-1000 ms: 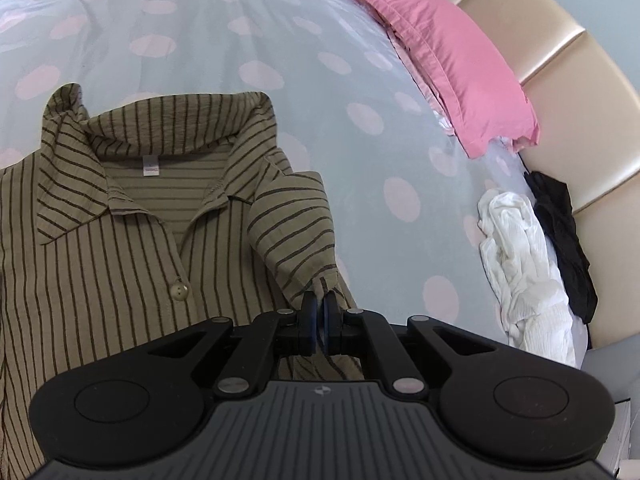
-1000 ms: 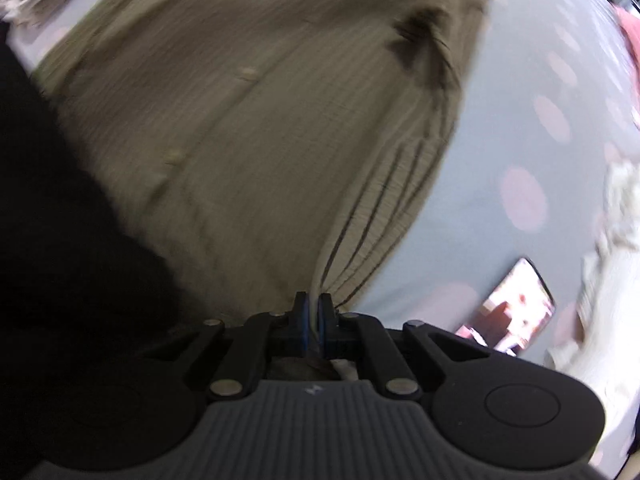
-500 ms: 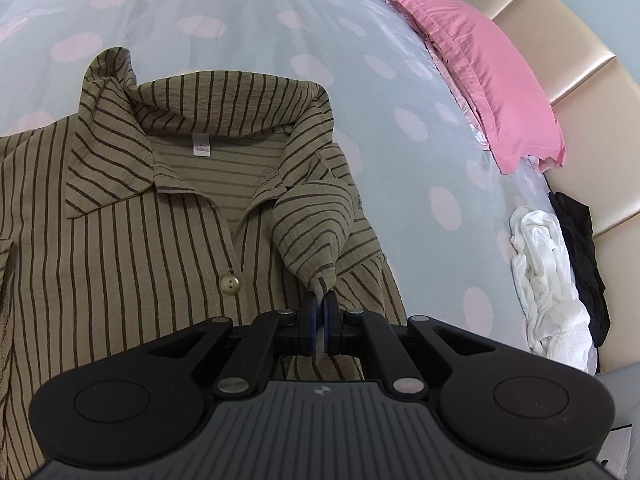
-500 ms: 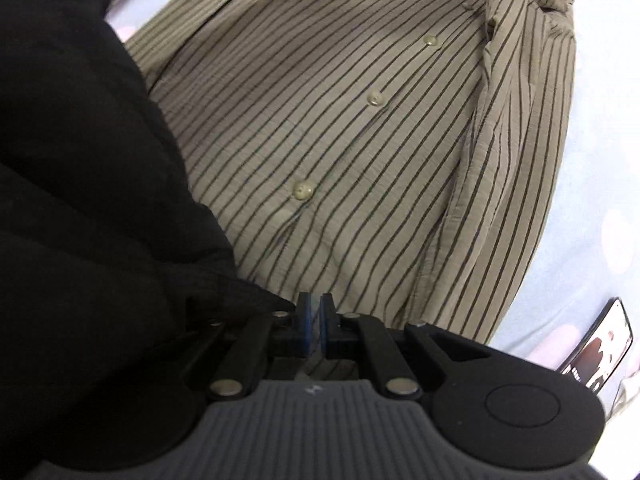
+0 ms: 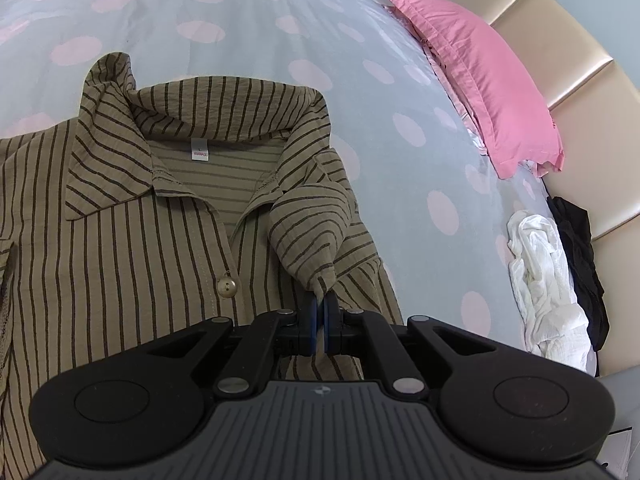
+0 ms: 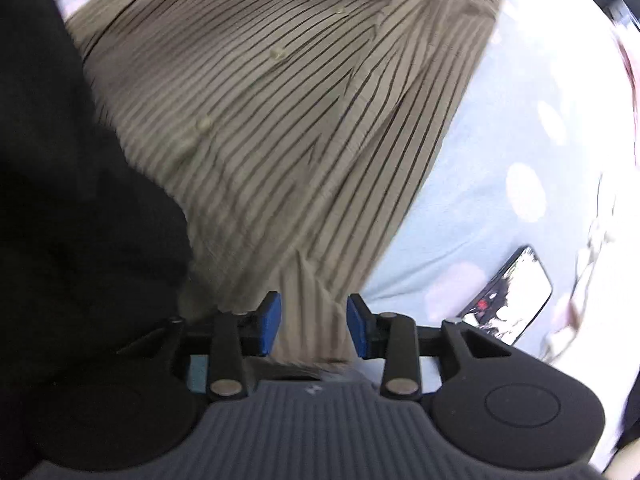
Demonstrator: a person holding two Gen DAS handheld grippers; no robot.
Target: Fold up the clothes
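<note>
The striped shirt is a crinkled, matt woven cloth with a dull pearly button. The bed sheet looks a smooth, soft cotton; the pink pillow is matt cloth too. The headboard is padded with a glossy, leather-like sheen. Each tool is matt black plastic with small metal rivets; the right tool has smooth blue pads. The phone has a glossy glass face.

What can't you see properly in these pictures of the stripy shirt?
- Olive striped button shirt: left wrist view, lower part hidden behind the left gripper, left sleeve cut off by the edge.
- Size label: print too small to read.
- Phone screen: right wrist view, blurred.
- Left side of the right wrist view: covered by black cloth.
</note>
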